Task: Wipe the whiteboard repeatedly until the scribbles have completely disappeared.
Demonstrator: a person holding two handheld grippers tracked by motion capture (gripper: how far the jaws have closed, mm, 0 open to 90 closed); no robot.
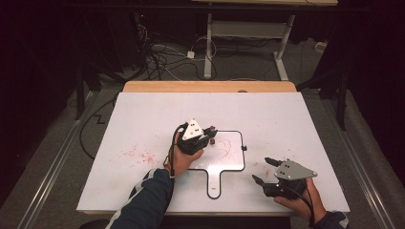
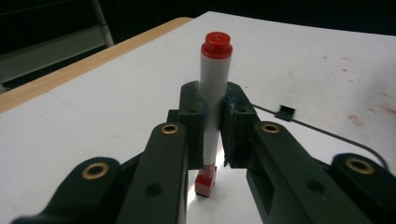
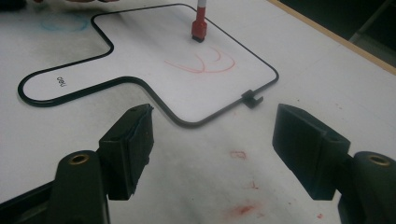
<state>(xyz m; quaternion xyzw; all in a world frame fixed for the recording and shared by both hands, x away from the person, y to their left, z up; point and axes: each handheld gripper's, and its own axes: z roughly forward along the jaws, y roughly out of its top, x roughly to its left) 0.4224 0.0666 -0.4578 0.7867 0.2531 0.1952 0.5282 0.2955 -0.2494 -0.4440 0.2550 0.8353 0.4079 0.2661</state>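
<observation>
A white marker [image 2: 215, 93] with a red top stands upright, and my left gripper [image 2: 215, 112] is shut on its barrel. The marker's red block-shaped lower end [image 3: 200, 29] touches a small paddle-shaped whiteboard [image 3: 140, 51] with a black rim, just beside a red scribble [image 3: 205, 63]. In the high view the left gripper [image 1: 210, 133] is over the whiteboard's [image 1: 229, 160] upper left part, near the scribble [image 1: 228, 143]. My right gripper [image 1: 263, 170] is held to the right of the board near the table's front edge. It [image 3: 212, 135] stands open with nothing between its jaws.
The board lies on a large white table sheet [image 1: 286, 114] with a wooden strip [image 1: 210, 86] along the far edge. Red smudges [image 1: 138, 153] mark the sheet left of the board, and more smudges [image 3: 243, 210] lie in front of the right gripper. A small black clip [image 3: 252, 99] sticks out from the board's rim.
</observation>
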